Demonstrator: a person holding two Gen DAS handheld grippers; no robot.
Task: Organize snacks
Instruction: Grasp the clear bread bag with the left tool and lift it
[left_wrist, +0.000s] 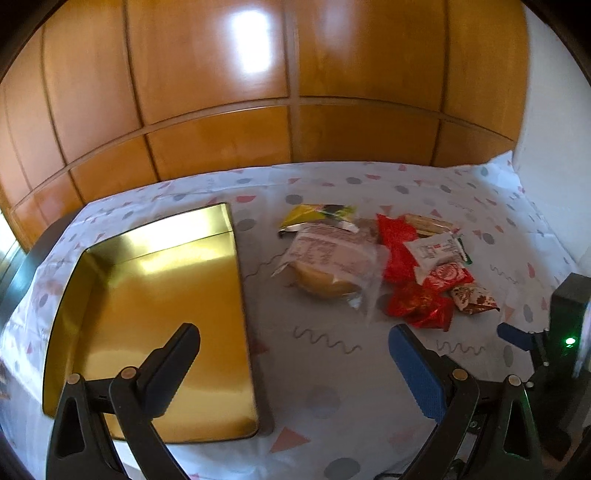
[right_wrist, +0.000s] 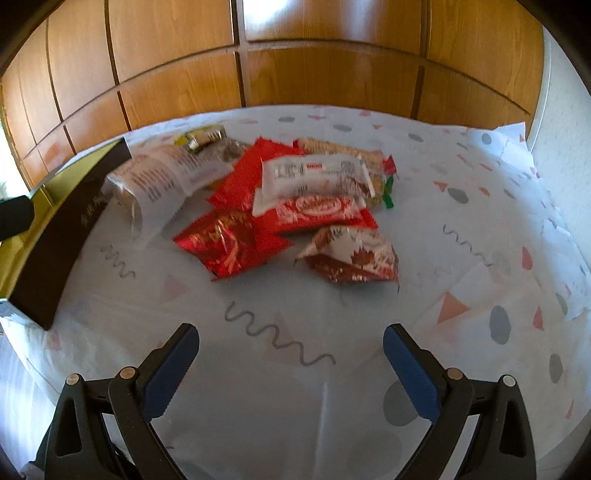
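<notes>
Both our grippers, left (left_wrist: 291, 363) and right (right_wrist: 290, 363), gape wide; snacks (right_wrist: 280, 206) mid-table are light, crinkly, slippery—pinch sealed edges.

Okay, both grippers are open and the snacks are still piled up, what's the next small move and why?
Probably ease the right gripper forward onto the brown packet: it is the nearest of the pile, and the gold tin holds nothing yet.

Patterned tablecloth (right_wrist: 332, 387) bears gold tin (left_wrist: 155, 314) and snack packets (right_wrist: 288, 206), perhaps eight.
</notes>
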